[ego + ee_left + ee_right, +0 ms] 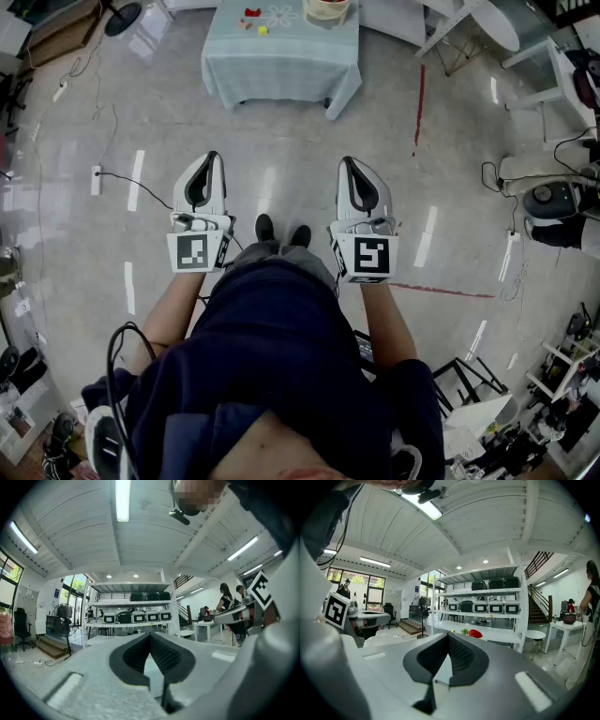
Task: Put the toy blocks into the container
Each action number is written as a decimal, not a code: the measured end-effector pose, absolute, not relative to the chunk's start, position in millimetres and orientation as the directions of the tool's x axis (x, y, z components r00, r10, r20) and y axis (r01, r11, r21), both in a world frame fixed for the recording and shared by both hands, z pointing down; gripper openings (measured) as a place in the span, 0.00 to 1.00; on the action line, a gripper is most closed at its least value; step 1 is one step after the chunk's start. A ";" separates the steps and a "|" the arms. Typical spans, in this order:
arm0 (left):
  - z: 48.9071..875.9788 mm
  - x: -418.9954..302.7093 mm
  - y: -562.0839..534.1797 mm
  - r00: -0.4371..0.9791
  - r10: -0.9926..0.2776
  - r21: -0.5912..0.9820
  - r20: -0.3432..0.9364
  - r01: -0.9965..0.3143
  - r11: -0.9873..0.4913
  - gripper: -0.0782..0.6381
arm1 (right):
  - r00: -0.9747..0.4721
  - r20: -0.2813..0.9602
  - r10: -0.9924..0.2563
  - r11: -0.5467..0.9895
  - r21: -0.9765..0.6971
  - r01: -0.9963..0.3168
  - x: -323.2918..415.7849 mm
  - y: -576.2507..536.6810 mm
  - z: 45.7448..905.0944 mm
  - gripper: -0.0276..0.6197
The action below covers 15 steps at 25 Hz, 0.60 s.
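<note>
Ahead, one table [281, 70], one container [328, 9], about three toy blocks [253, 19], left gripper [212, 161], right gripper [350, 166], jaws closed, empty

A small table [281, 42] stands on the glossy grey floor [281, 159] at the far end of the head view, draped to its sides in a pale blue-green cloth [272, 84]. A few small toy blocks [251, 13], red and yellow, lie on the left part of its top. A round pale container [328, 8], cut by the picture's edge, sits at the right, apart from them.
</note>
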<state>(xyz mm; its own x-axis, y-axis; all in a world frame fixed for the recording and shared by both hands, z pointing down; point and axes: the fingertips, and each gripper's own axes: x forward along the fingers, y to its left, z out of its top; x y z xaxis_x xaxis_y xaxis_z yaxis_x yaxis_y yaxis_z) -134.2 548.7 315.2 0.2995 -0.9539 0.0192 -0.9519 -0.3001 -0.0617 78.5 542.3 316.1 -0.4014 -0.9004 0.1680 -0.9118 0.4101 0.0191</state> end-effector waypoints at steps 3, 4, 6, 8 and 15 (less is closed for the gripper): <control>312.6 -133.0 547.2 0.296 -0.955 -0.055 0.016 -0.953 -0.296 0.11 | -0.402 0.170 -0.900 0.412 0.023 -0.911 78.6 540.2 315.9 0.04; 310.6 -132.2 546.2 0.294 -0.956 -0.047 0.011 -0.955 -0.294 0.11 | -0.402 0.170 -0.900 0.412 0.024 -0.911 78.7 539.1 315.7 0.04; 307.3 -131.1 544.7 0.289 -0.957 -0.035 0.000 -0.957 -0.289 0.11 | -0.403 0.169 -0.900 0.413 0.026 -0.911 78.5 537.5 315.3 0.04; 307.2 -131.0 545.2 0.289 -0.957 -0.035 -0.001 -0.957 -0.289 0.11 | -0.403 0.169 -0.899 0.413 0.027 -0.910 77.7 537.6 316.0 0.04; 313.7 -132.2 545.4 0.299 -0.954 -0.065 0.019 -0.952 -0.299 0.11 | -0.400 0.165 -0.902 0.410 0.032 -0.912 78.2 536.9 316.6 0.04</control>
<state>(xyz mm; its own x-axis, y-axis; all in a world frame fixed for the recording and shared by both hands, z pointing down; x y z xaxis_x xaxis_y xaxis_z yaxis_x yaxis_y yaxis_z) -132.2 545.4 313.7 0.2985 -0.9542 0.0190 -0.9520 -0.2991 -0.0652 78.2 536.9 316.6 -0.3997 -0.9016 0.1655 -0.9116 0.4099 0.0319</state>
